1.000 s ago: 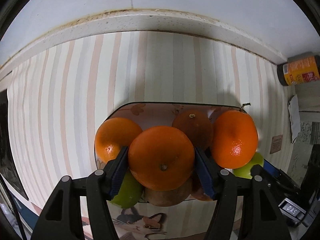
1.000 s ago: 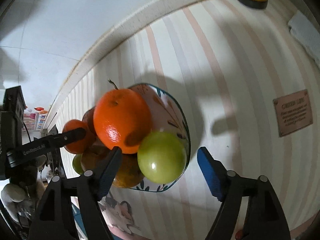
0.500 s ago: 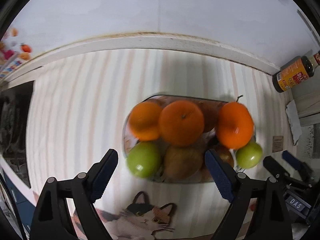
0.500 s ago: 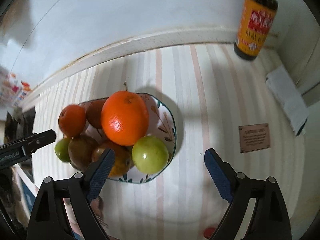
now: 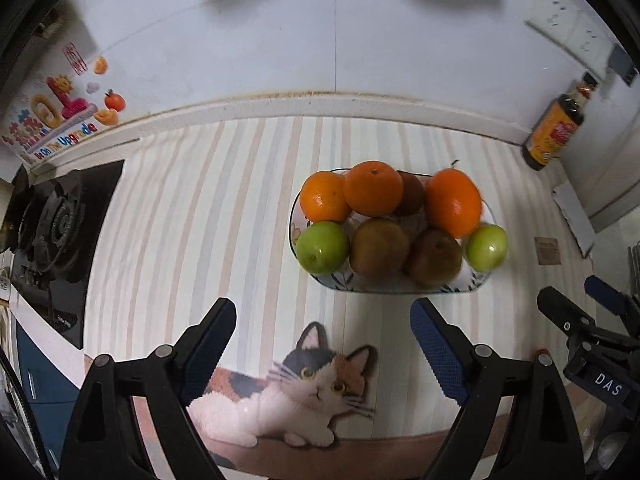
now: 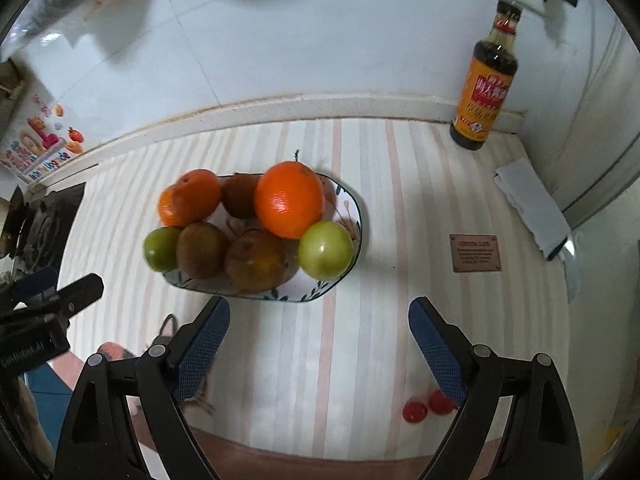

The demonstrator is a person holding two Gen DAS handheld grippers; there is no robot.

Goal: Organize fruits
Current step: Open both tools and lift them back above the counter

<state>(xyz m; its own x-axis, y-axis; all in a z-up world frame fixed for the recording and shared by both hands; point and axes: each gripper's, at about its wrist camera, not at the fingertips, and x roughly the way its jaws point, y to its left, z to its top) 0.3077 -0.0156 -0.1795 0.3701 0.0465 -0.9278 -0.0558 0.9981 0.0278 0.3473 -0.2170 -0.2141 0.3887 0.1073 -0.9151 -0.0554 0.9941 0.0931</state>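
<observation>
The likeliest trouble is a roll-off — the big orange sits high on the heap in the plate, perched over a brown fruit and the right green apple, which itself bulges over the rim. A nudge from either pair of tongs coming back in, or a bump to the plate edge, could, I judge, send that apple or the orange out onto the striped tabletop and toward the sauce bottle corner. The two small red things near the front edge might also get knocked if a hand sweeps low.

The left tongs are spread wide with nothing between them, hovering above the cat picture, short of the plate. The right tongs are likewise spread and empty, above bare tabletop in front of the plate.

The fruit is all gathered on the patterned plate mid-tabletop — three oranges toward the back, with a dark brown fruit among them, two green apples at the front ends, the left one shiny, and two brown fruits between them, skins dull and mottled
</observation>
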